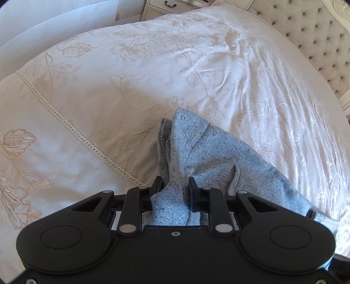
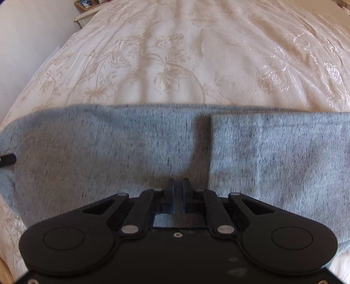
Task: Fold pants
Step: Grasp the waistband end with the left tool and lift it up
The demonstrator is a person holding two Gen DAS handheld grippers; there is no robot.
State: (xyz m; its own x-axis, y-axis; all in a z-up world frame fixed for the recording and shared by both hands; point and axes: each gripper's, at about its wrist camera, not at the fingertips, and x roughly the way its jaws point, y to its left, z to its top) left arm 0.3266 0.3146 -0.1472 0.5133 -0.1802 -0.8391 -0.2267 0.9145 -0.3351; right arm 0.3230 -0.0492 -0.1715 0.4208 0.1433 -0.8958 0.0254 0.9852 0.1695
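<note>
Mid-fold: pants (image 2: 131, 148) doubled on the bed (image 2: 175, 54), not yet compact.
My left gripper (image 1: 174, 185) pinches bunched cloth; right gripper (image 2: 178, 185) looks nearly closed, grip unclear.

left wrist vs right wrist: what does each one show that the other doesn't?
Left wrist only: the left gripper clamped on a bunched wad of the grey pants, the tufted headboard and a nightstand.
Right wrist only: the right gripper, jaws nearly together over the pants spread flat, and a framed picture.
Both: the pants and the floral bedspread.

Grey pants (image 2: 109, 148) on floral bedspread (image 2: 175, 54).
</note>
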